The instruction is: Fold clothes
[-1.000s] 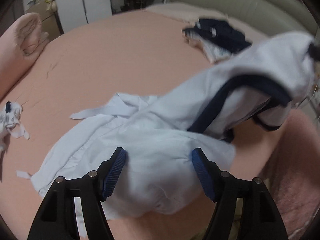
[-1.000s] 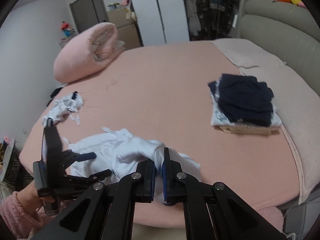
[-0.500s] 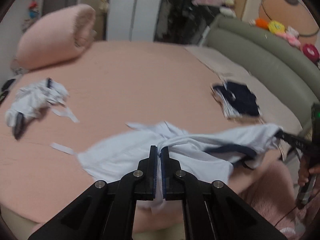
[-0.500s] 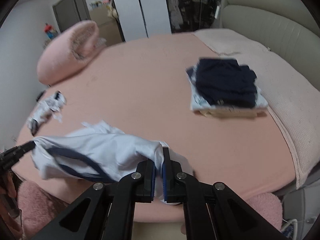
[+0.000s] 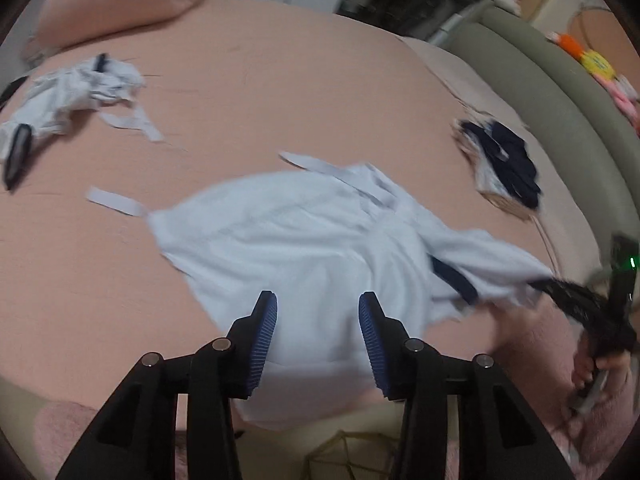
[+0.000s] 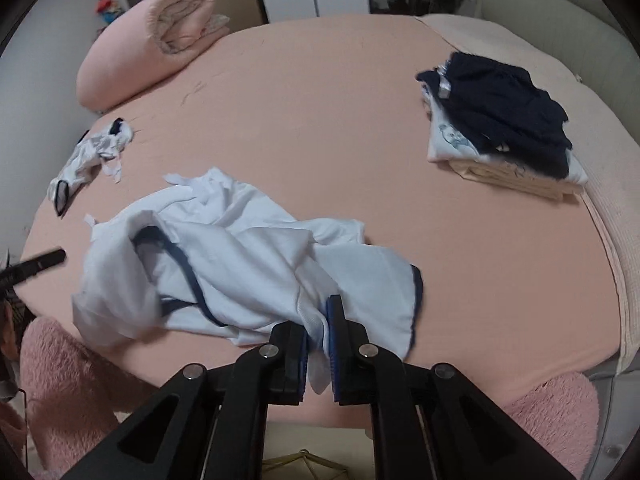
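Garment dropped onto bed, left tongs just opened

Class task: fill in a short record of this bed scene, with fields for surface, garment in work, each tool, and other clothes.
surface: pink bed sheet
garment in work: white garment with navy trim, spread crumpled near the bed's front edge
left tool: open above the garment, jaws have just been opening, nothing pinched
right tool: shut on the garment's edge
other clothes: folded stack topped by dark navy cloth; small crumpled white piece

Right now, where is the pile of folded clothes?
In the right wrist view, the folded pile sits far right on the pink bed, near the beige blanket.
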Tool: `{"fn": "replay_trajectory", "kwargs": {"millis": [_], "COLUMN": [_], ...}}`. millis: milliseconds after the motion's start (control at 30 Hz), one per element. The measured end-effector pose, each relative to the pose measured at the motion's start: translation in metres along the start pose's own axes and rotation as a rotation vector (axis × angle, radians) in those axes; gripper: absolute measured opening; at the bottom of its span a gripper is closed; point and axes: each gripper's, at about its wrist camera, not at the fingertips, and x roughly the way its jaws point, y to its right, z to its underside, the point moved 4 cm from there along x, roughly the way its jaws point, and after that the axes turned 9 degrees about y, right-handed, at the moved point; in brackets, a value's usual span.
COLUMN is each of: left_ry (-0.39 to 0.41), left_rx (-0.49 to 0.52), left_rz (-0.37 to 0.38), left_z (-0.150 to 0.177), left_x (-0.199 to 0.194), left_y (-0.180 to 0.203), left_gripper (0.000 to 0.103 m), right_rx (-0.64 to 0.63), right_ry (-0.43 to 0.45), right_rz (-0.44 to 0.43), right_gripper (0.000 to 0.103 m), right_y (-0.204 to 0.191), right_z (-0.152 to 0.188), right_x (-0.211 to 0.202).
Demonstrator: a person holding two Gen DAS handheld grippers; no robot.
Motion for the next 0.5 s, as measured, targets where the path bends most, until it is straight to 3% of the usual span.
{"fn": "replay_trajectory", "kwargs": {"millis": [100, 167, 200, 333, 367, 400, 433, 500], "left_ry": [-0.054, -0.075, -0.085, -0.123, -0.111, -0.086, -0.06, 0.048], "left_rx": [0.038, 0.095, 0.141, 0.309, 0.309, 0.284, 0.258, 0.204], "left_rz": [0.051, 0.106, 0.094, -0.052, -0.094, -0.126, -0.159, -0.182], "left_z": [0.024, 0.041, 0.049, 0.068, 0.065, 0.058, 0.051, 0.024], "left_x": [0.009, 0.015, 0.023, 0.071, 0.076, 0.074, 0.072, 0.044], "left_y": [0.027, 0.049, 0.06, 0.076, 0.071, 0.063, 0.056, 0.042], "left_gripper": [0.039, 0.039, 0.039, 0.038, 0.01, 0.004, 0.004, 0.004], "right_rx": [-0.037, -0.024, -0.014, -0.048, -0.063, -0.07, -0.068, -0.057], "right_ry": [-0.032, -0.088, -0.124, -0.143, -0.142, -0.147, -0.126, 0.0], "right_rz": [-0.007, 0.011, 0.015, -0.016, -0.004, 0.022, 0.032, 0.025], "right_gripper": [0.021, 0.022, 0.022, 0.022, 0.02, 0.009, 0.006, 0.006], "right_y": [-0.01, -0.006, -0.003, -0.011, -0.013, -0.012, -0.012, -0.01], "right_z": [0.008, 0.017, 0.023, 0.029, 0.029, 0.027, 0.022, 0.003], "right_x": [0.008, 0.026, 0.035, 0.059, 0.065, 0.066, 0.061, 0.027]}}
